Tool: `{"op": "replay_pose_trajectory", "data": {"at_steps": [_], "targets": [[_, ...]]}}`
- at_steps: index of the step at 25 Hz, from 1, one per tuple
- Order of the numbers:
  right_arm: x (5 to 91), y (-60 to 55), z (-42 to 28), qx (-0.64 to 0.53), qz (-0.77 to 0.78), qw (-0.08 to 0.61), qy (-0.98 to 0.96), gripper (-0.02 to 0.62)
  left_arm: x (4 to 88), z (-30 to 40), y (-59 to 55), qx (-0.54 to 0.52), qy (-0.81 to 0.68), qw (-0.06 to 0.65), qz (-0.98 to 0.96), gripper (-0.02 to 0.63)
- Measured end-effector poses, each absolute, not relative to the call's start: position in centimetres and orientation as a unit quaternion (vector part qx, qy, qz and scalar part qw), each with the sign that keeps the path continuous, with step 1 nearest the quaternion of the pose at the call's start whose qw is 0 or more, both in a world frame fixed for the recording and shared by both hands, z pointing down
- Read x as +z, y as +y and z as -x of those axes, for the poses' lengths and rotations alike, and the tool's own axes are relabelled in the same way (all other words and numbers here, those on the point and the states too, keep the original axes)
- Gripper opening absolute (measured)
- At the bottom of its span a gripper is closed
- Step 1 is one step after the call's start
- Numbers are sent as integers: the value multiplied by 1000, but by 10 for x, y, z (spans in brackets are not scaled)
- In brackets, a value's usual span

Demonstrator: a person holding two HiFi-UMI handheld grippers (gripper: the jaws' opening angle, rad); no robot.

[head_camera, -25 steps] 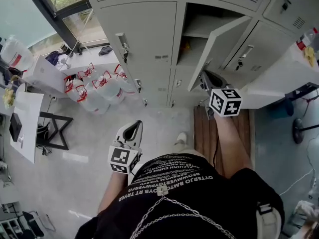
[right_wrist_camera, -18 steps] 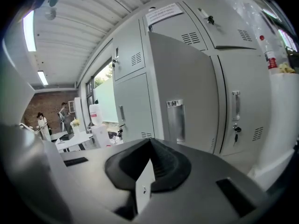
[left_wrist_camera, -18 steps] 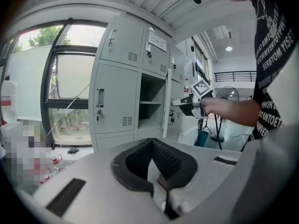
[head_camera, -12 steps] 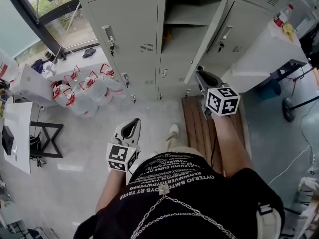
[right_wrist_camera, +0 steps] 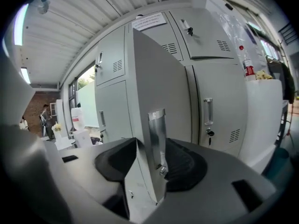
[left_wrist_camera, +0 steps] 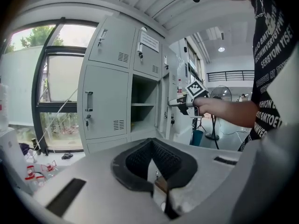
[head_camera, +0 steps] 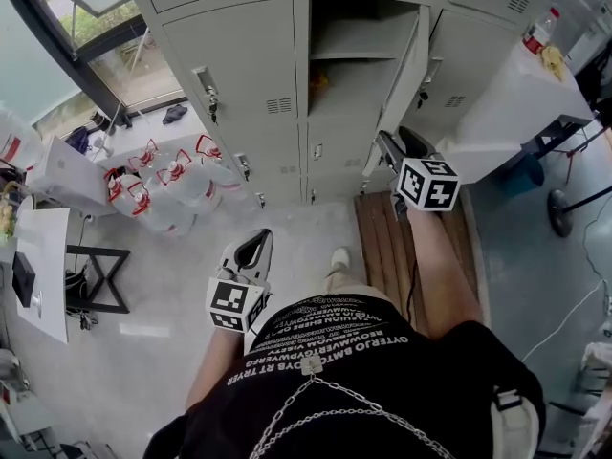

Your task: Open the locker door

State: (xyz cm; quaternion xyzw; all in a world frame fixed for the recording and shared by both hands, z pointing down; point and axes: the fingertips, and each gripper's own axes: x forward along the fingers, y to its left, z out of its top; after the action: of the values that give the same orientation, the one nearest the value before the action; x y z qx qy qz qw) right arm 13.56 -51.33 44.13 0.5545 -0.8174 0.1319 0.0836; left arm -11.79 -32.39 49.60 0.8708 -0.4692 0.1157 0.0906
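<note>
The grey locker door (head_camera: 409,65) stands swung out, showing the shelves (head_camera: 349,55) inside. My right gripper (head_camera: 386,147) is at the door's free edge. In the right gripper view the door edge (right_wrist_camera: 145,87) and its metal handle (right_wrist_camera: 158,134) stand between the jaws of the right gripper (right_wrist_camera: 152,161), which are opening; a gap shows beside the left pad (right_wrist_camera: 117,158). My left gripper (head_camera: 258,245) hangs low by the person's hip, away from the lockers. The left gripper (left_wrist_camera: 152,144) is shut on nothing.
Closed locker doors (head_camera: 239,65) flank the open one. Several water bottles (head_camera: 163,185) lie on the floor at the left. A white table (head_camera: 516,103) stands right of the lockers, a wooden pallet (head_camera: 382,247) lies underfoot, and a desk (head_camera: 43,266) is at far left.
The locker door has swung further out, from slanted to nearly square to the locker front. The right gripper followed its edge. The left gripper stayed put.
</note>
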Motion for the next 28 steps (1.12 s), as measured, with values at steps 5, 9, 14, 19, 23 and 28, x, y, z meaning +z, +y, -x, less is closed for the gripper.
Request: {"op": "replay_pose_trajectory", "data": {"at_steps": [5, 9, 14, 19, 23, 28], "targets": [[448, -511, -152, 138, -549, 57, -822, 158, 497, 121, -338, 127, -474, 96, -866, 5], [447, -504, -172, 129, -552, 63, -822, 141, 487, 121, -353, 122, -473, 83, -868, 5], [448, -498, -194, 128, -570, 62, -810, 123, 487, 120, -360, 135, -460, 80, -874, 5], [457, -482, -207, 134, -587, 70, -795, 104, 476, 122, -362, 121, -455, 63, -880, 5], [448, -442, -196, 118, -559, 72, -818, 5, 463, 128, -367, 105, -459, 58, -880, 5], [445, -405, -187, 95, -543, 98, -829, -2, 444, 118, -376, 78, -449, 43, -889, 5]]}}
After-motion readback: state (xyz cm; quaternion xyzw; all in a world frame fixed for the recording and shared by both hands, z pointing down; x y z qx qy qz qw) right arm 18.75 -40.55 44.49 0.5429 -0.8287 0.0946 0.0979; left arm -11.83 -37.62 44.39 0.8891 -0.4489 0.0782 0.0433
